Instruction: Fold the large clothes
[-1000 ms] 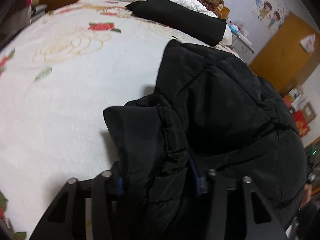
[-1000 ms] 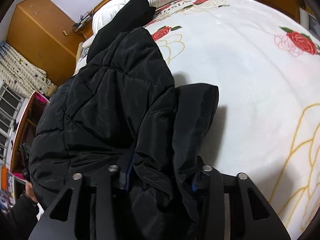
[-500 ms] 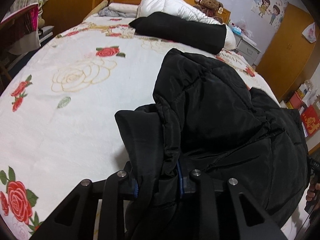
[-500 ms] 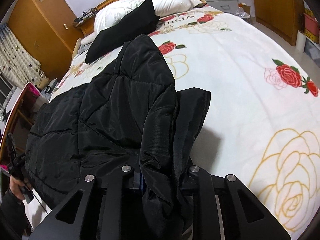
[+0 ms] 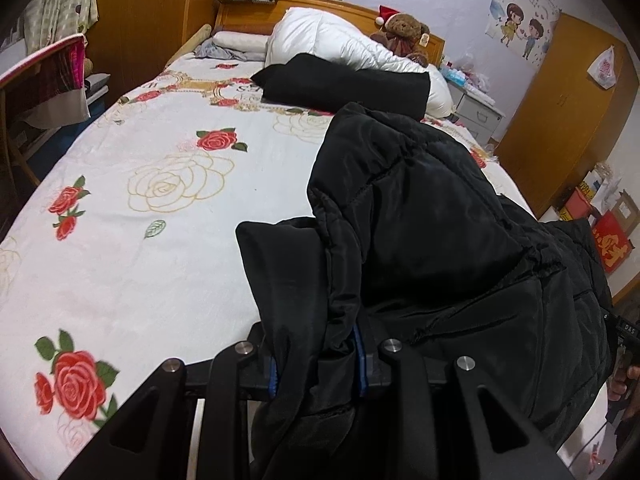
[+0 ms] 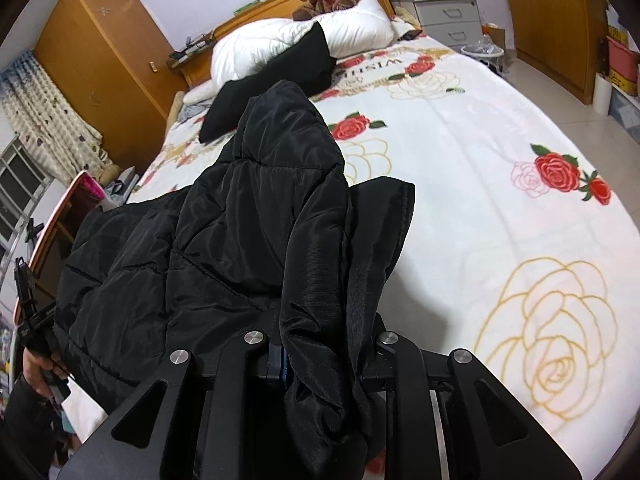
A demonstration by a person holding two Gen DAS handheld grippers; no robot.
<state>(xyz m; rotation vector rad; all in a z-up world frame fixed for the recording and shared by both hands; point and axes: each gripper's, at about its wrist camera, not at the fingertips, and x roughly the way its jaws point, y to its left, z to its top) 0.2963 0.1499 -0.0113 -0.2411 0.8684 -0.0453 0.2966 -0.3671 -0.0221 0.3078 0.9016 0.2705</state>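
A large black puffer jacket (image 5: 432,216) lies bunched on a bed with a white rose-print cover (image 5: 160,208). My left gripper (image 5: 316,364) is shut on a fold of the jacket's edge, near the foot of the bed. My right gripper (image 6: 328,354) is shut on another fold of the same jacket (image 6: 240,220). The jacket stretches away from both grippers toward the headboard. Cloth hides the fingertips in both views.
A black pillow (image 5: 344,86), a white duvet (image 5: 340,44) and a teddy bear (image 5: 404,30) lie at the head. Wooden wardrobes (image 6: 104,60) stand on both sides. A nightstand (image 6: 444,16) stands by the headboard. The person's other hand (image 6: 36,364) shows at left.
Both grippers have pulled back and risen with the jacket held, so more of the bed and room shows. The jaws have closed tighter on the cloth.
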